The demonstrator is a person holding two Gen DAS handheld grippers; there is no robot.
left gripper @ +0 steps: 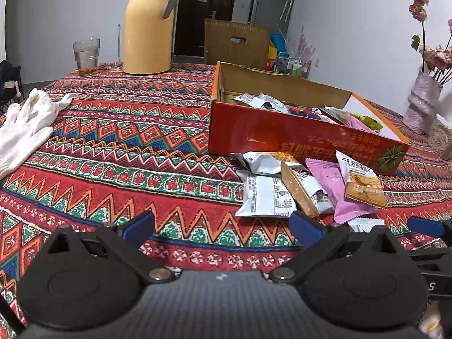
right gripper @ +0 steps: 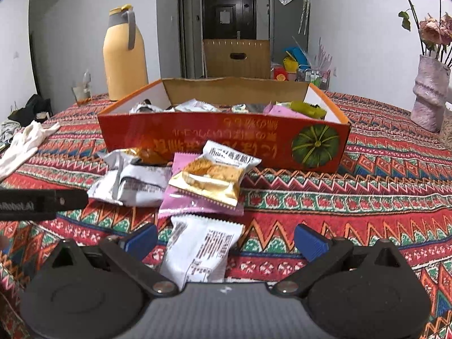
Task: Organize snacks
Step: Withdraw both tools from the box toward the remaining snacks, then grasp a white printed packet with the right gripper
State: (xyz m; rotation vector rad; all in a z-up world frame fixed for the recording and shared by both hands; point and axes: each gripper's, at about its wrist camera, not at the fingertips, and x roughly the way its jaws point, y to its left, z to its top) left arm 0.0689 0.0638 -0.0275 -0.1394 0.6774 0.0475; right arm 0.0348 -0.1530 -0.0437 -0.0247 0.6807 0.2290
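An open orange cardboard box [left gripper: 285, 135] [right gripper: 197, 141] sits on the patterned tablecloth with several snack packets inside. In front of it lies a loose pile: a white packet [left gripper: 265, 195], a pink packet [left gripper: 333, 186] [right gripper: 197, 203] and a gold-and-white cracker packet [left gripper: 361, 183] [right gripper: 214, 175]. My left gripper [left gripper: 223, 230] is open, low over the cloth, just left of the pile. My right gripper [right gripper: 226, 238] is open too, and a white packet [right gripper: 200, 248] lies on the cloth between its fingers. The right gripper's blue fingertip [left gripper: 423, 226] shows at the left wrist view's right edge.
A yellow thermos [left gripper: 148, 25] [right gripper: 124, 53] and a glass [left gripper: 86, 53] stand at the table's far left. White gloves [left gripper: 25, 124] [right gripper: 25, 141] lie on the left. A vase with dried flowers [right gripper: 429, 96] stands at the right. A wooden chair back [right gripper: 237, 56] is behind the table.
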